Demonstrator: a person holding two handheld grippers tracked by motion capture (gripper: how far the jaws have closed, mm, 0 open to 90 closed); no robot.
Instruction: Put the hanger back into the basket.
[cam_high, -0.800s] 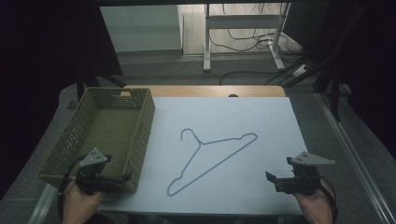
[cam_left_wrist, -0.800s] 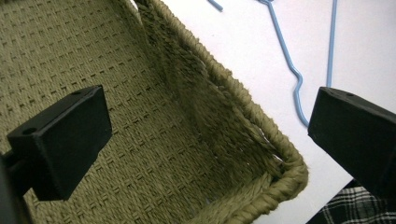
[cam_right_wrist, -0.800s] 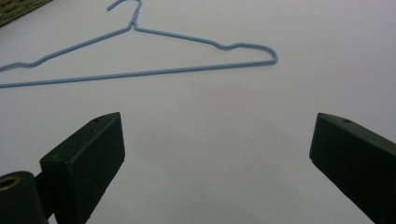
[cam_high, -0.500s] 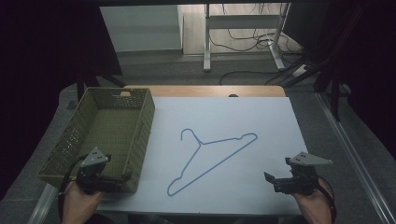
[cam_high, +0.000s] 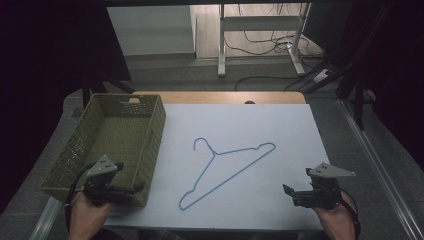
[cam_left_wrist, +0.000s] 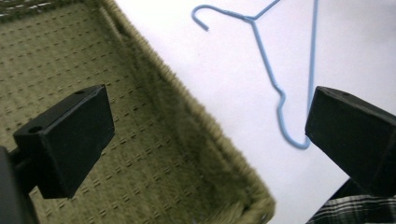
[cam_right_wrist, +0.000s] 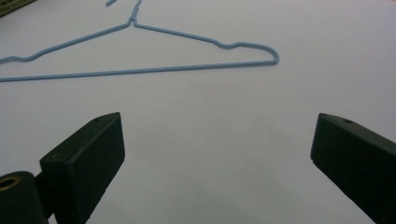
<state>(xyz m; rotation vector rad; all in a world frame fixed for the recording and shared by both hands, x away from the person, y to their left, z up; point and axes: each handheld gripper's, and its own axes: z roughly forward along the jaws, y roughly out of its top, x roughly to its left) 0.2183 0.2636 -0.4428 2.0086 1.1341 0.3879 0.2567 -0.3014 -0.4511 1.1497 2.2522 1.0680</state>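
Hand-held gripper (cam_high: 286, 190) on right, apart from blue hanger (cam_high: 227, 167) on sheet.

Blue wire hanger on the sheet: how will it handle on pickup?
The blue wire hanger looks thin, so probably light and somewhat springy. It lies flat on the white sheet, so jaws may struggle to get under it and it may slide. Gripped at one end, it will likely swing.

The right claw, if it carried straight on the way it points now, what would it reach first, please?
Probably the blue hanger. The right claw is open above the bare white sheet, and the hanger's long bottom wire lies across its line ahead, nothing nearer. Height above the sheet is unclear.
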